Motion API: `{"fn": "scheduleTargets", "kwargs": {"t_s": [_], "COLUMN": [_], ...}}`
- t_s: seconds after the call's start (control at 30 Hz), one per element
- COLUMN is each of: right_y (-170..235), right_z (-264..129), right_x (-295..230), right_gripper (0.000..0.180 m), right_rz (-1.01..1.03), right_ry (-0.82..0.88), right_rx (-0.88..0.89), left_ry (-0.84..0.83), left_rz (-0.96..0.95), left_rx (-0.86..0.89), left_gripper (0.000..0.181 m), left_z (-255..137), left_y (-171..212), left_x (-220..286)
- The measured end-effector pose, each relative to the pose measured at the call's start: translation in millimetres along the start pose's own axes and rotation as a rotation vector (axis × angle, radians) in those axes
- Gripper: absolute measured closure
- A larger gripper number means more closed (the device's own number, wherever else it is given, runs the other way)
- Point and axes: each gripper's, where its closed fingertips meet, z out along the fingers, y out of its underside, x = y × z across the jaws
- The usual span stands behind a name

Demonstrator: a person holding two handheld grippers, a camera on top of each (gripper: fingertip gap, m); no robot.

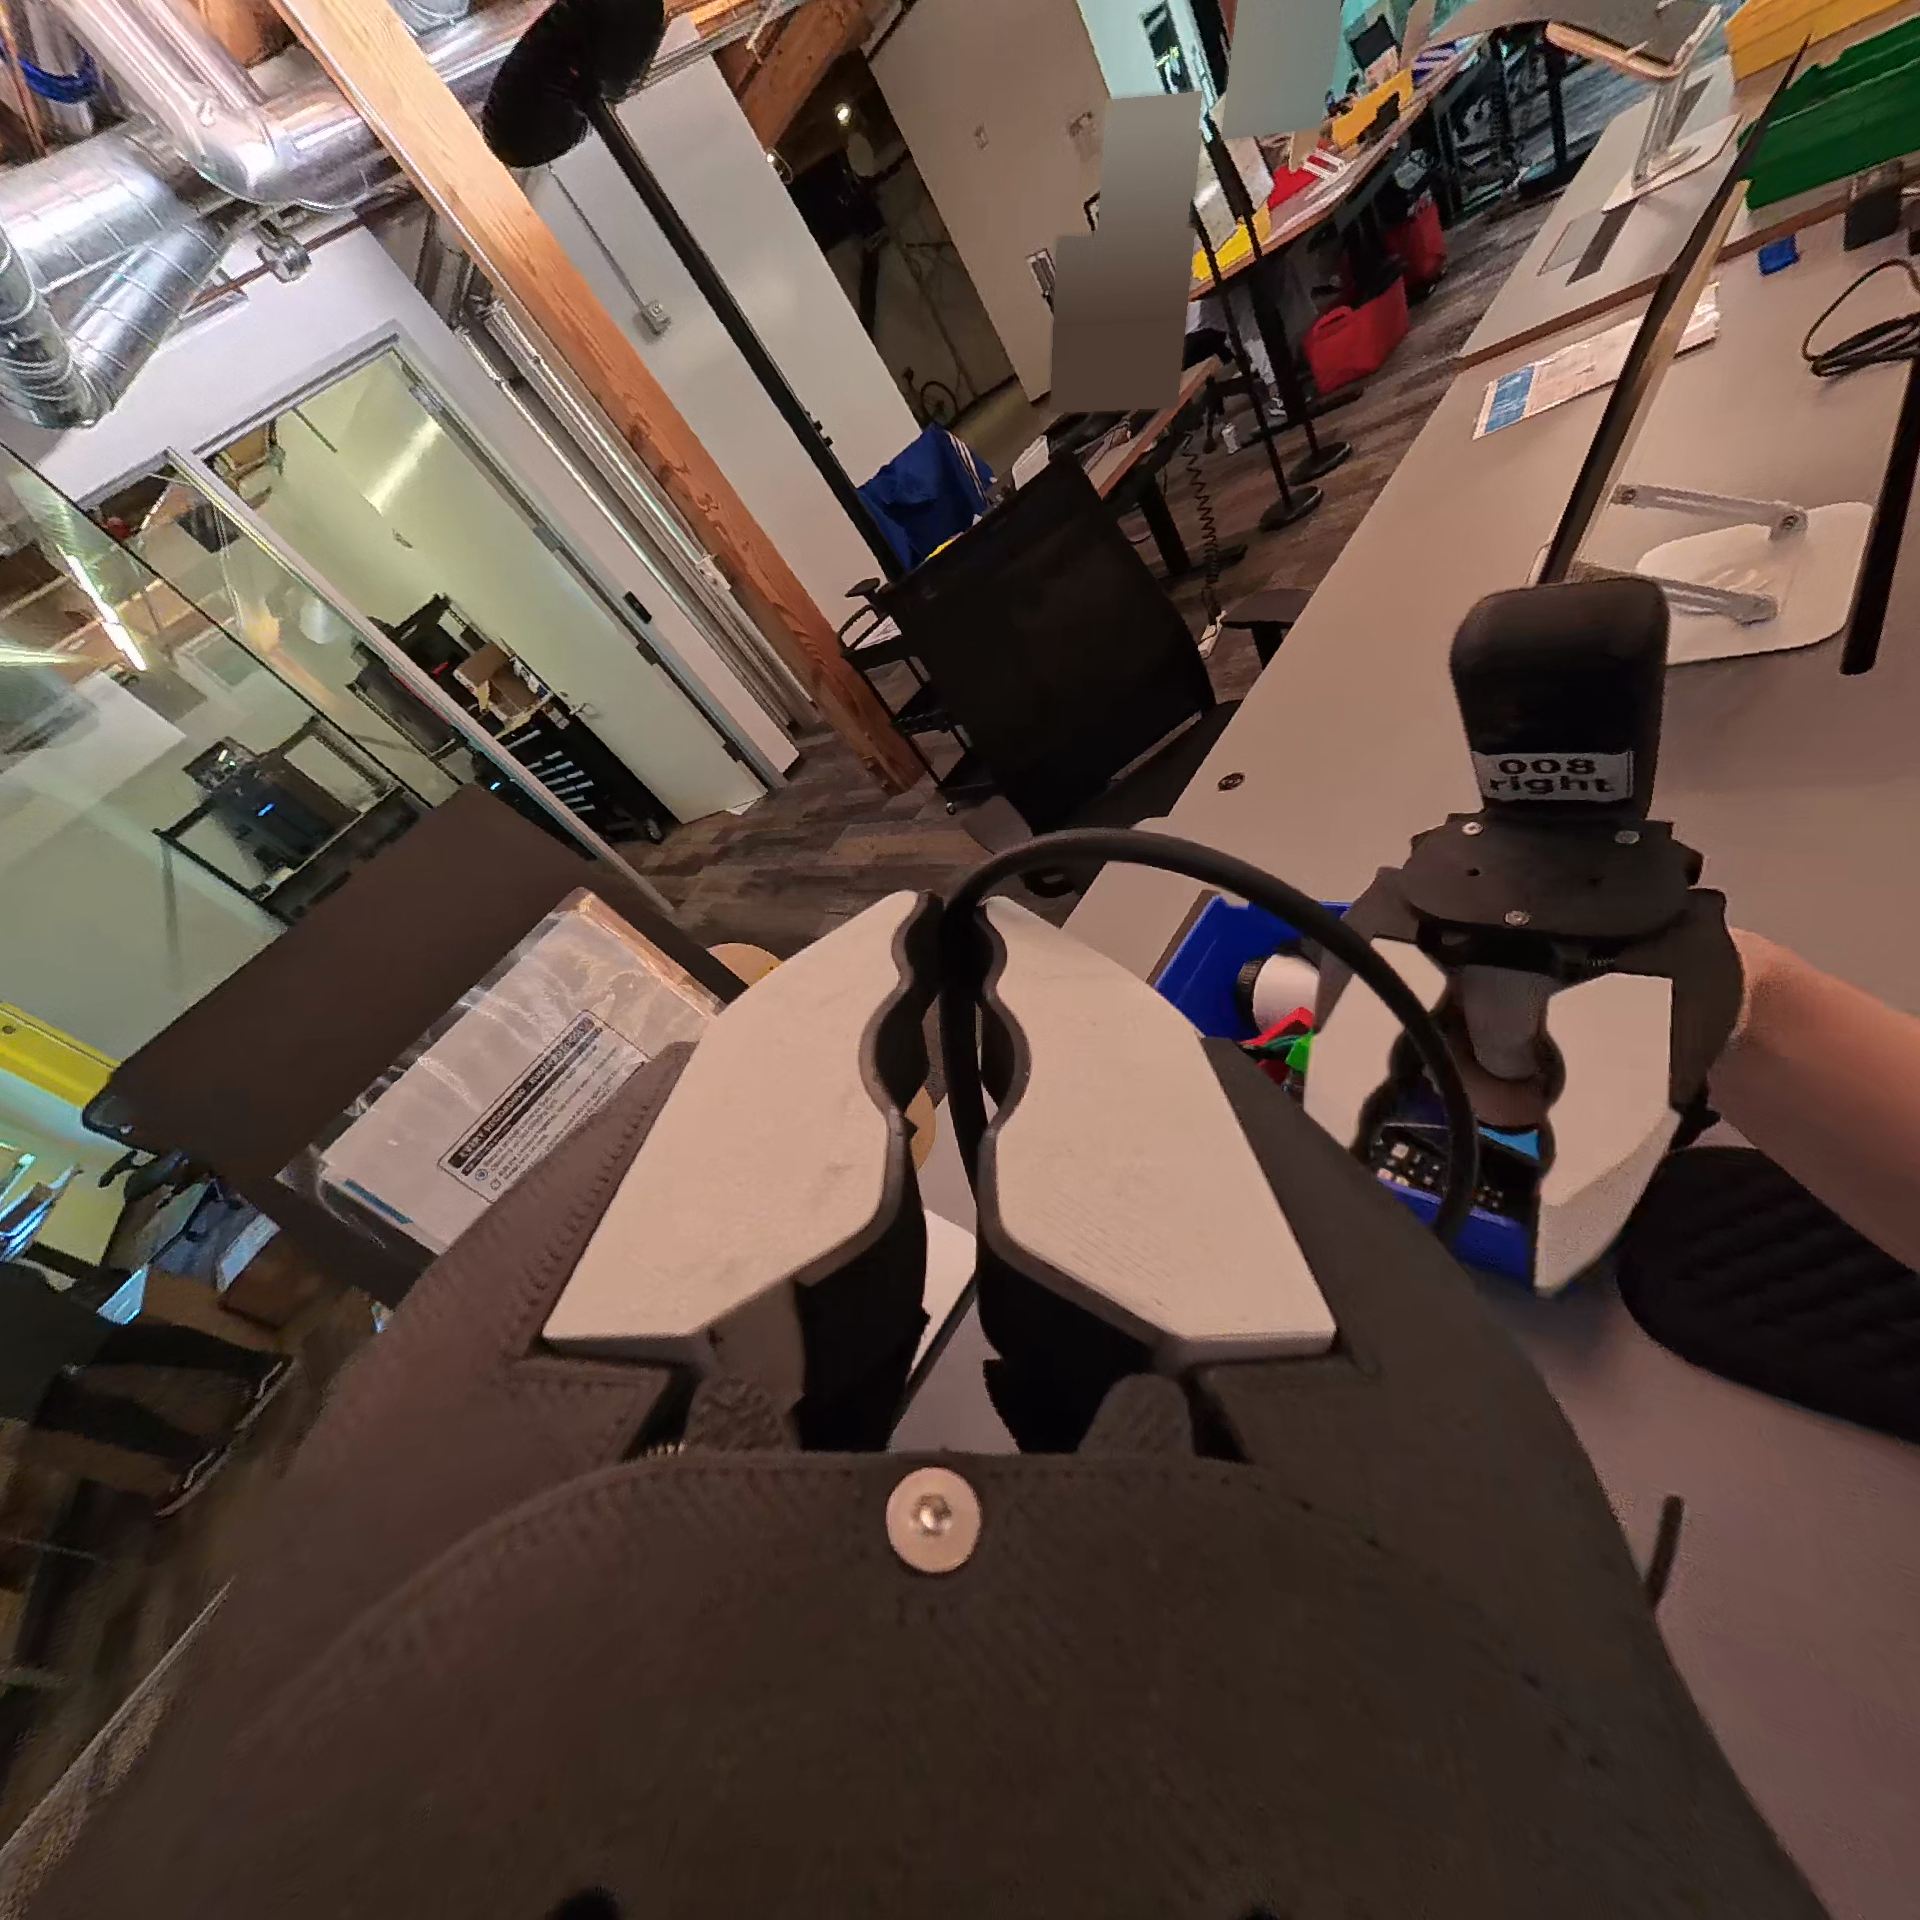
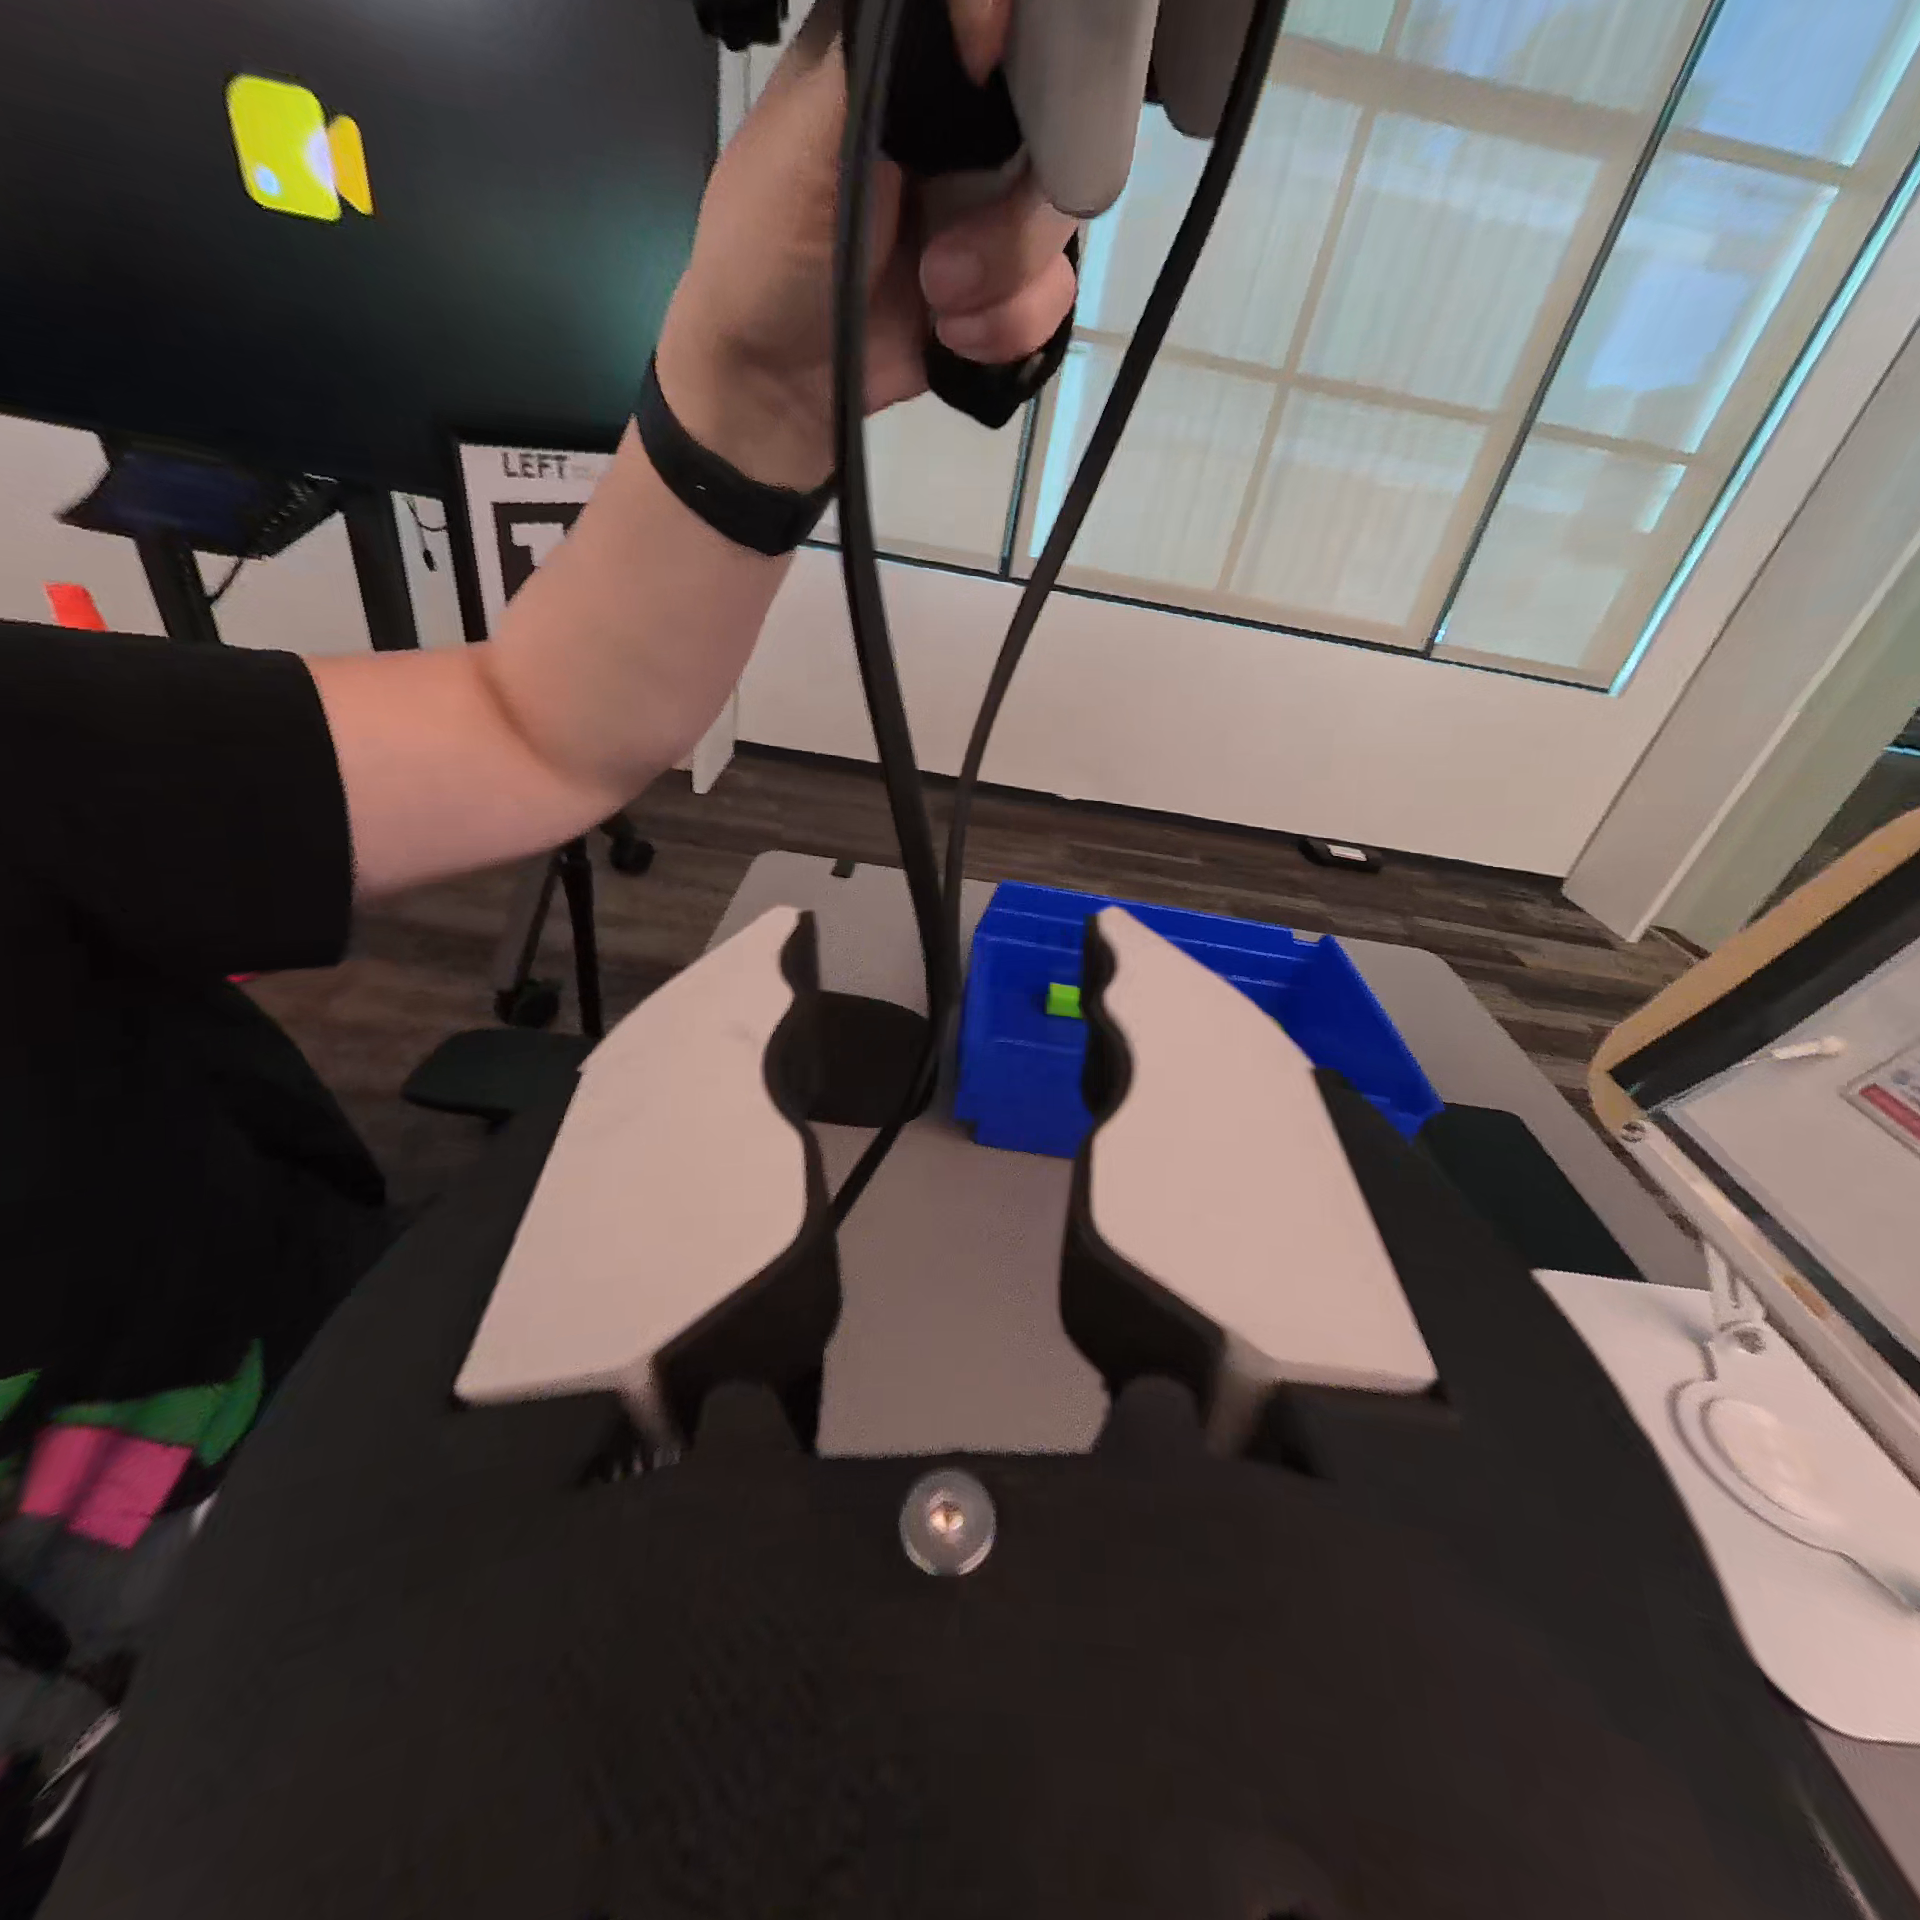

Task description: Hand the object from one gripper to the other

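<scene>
A black cable (image 1: 1164, 847) is the object. My left gripper (image 1: 951, 920) is shut on it, and the cable arcs out of its tips in a loop to the right. My right gripper (image 1: 1455, 1195) is open, points down over the blue bin and straddles the loop's far end. In the right wrist view two cable strands (image 2: 883, 675) hang from the left gripper (image 2: 1132, 114) at the top. They pass down between my right gripper's (image 2: 948, 925) open fingers, close to the left finger (image 2: 665, 1143). Whether they touch it I cannot tell.
A blue bin (image 2: 1247, 987) with small parts stands on the grey table (image 1: 1766, 831) below both grippers. A black pad (image 1: 1766, 1299) lies beside it. A dark monitor (image 2: 312, 208) is at the left, and a white stand base (image 2: 1766, 1507) at the right. A person's forearm (image 2: 582, 675) reaches across. Tip to tip, the grippers are about 15 centimetres apart.
</scene>
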Motion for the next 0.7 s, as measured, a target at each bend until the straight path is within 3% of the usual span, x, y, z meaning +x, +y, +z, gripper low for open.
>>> {"fn": "scheduleTargets", "kwargs": {"t_s": [0.13,0.2,0.27,0.4,0.5,0.53,0.7], "right_y": [1.5,3.6,2.1,-9.2,-11.0,-9.8,-2.3], "right_z": [16.8,21.9,18.4,-8.5,-23.2,-25.4,-20.8], "right_x": [0.3,-8.8,4.0,22.8,31.0,31.9,27.4], "right_gripper": [0.159,0.173,0.174,0.174,0.174,0.174,0.174], "right_rz": [-0.013,-0.009,0.035,0.079,0.096,0.087,0.049], "right_ry": [0.004,-0.078,-0.013,0.075,0.097,0.099,0.09], "right_rx": [0.017,0.019,0.016,0.08,0.1,0.094,0.031], "left_ry": [0.0,0.003,0.021,0.216,0.412,0.434,0.456], "left_rz": [0.008,0.006,0.002,-0.064,-0.119,-0.105,-0.174], "left_rx": [0.001,0.003,0.001,-0.049,-0.105,-0.107,0.037], "left_gripper": [0.176,0.176,0.176,0.174,0.123,0.114,0.115], "left_z": [-5.2,-7.4,-10.4,-22.3,-38.9,-43.9,-58.4], "left_y": [-1.2,-0.5,2.8,30.3,64.3,76.3,118.3], "left_x": [-0.7,0.6,4.8,48.5,106.4,119.9,141.1]}}
